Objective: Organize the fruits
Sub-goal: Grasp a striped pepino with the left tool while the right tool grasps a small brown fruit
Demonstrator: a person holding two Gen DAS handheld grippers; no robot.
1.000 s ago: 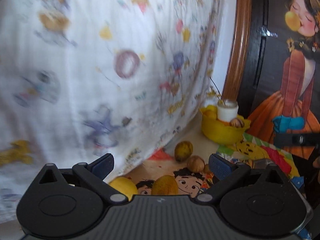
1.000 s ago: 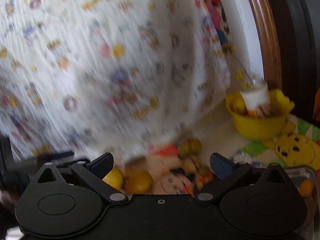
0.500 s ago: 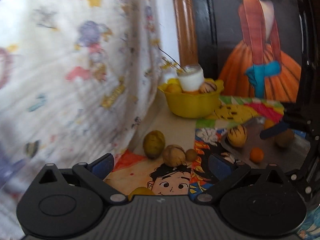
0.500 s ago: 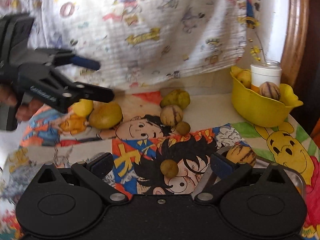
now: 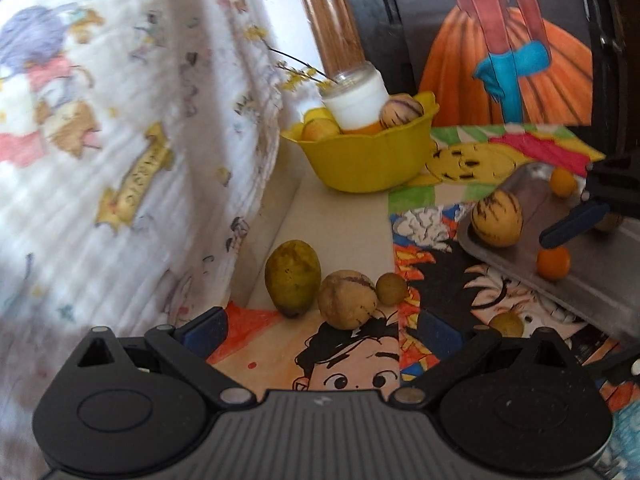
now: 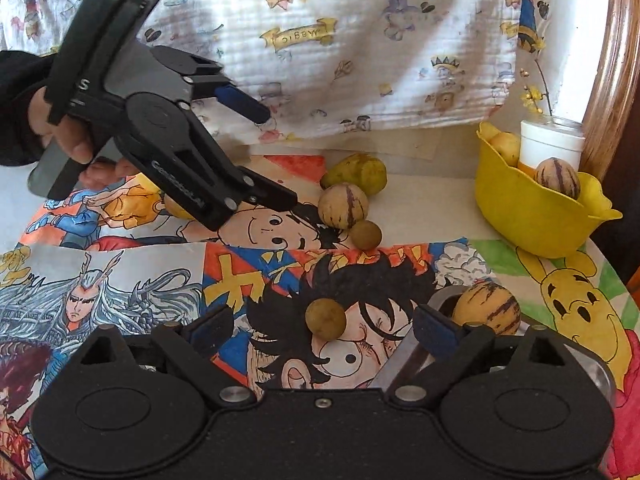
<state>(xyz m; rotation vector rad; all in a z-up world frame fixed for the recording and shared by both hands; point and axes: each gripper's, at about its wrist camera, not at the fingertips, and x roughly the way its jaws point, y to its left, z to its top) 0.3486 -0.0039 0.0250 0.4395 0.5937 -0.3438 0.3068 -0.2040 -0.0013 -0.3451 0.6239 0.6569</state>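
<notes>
Now my right hand-held gripper (image 6: 326, 326) is closing, jaws still wide around a small round fruit (image 6: 325, 318) on the counter (image 6: 420, 208); my left hand-held gripper (image 6: 276, 160) hovers spread, empty.

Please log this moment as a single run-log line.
left claw: open, empty | right claw: closing, small brown fruit between pads, unpressed | yellow bowl: untouched

Cartoon-print white cloth (image 6: 360, 60) behind, wooden frame (image 5: 336, 20), perhaps daylight

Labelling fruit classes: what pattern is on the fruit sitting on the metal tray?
Tan-yellow with dark purple streaks: striped fruit on the metal tray; clearest in the left wrist view.
</notes>
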